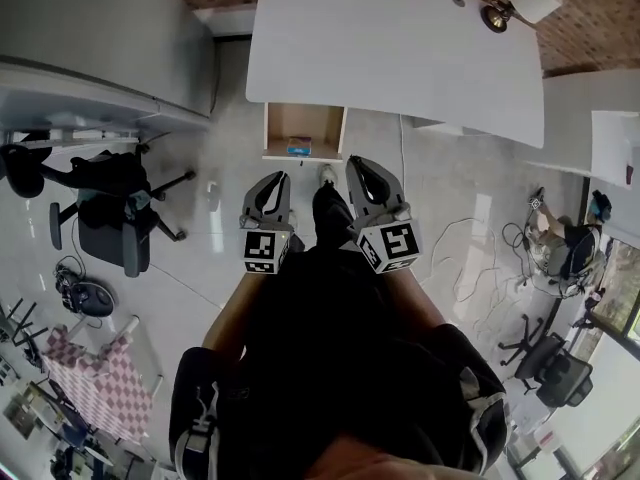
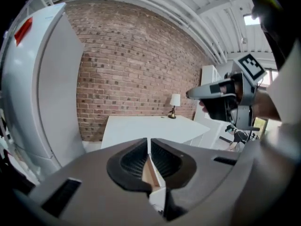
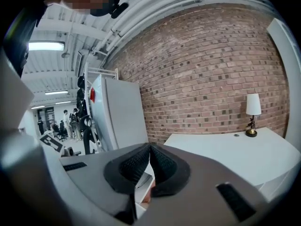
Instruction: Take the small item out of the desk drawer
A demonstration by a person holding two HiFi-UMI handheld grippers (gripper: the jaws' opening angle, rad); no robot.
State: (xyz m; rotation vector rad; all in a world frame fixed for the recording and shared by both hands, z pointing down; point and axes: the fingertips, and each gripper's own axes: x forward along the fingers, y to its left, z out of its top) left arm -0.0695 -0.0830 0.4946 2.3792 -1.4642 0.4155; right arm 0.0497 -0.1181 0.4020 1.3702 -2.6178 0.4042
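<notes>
Both claws were closed, holding nothing. The left gripper [image 1: 271,183] and right gripper [image 1: 363,168] hung just short of the open drawer [image 1: 305,120]. The small blue item [image 1: 298,148] lay inside it, ahead and between them.

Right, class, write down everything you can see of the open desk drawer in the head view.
The drawer stands pulled out from under the near edge of the white desk, open to the top. Its inside looks like brown wood, its front white. A small blue item lies on its floor near the front. The left gripper and right gripper hover short of it, not touching.
</notes>
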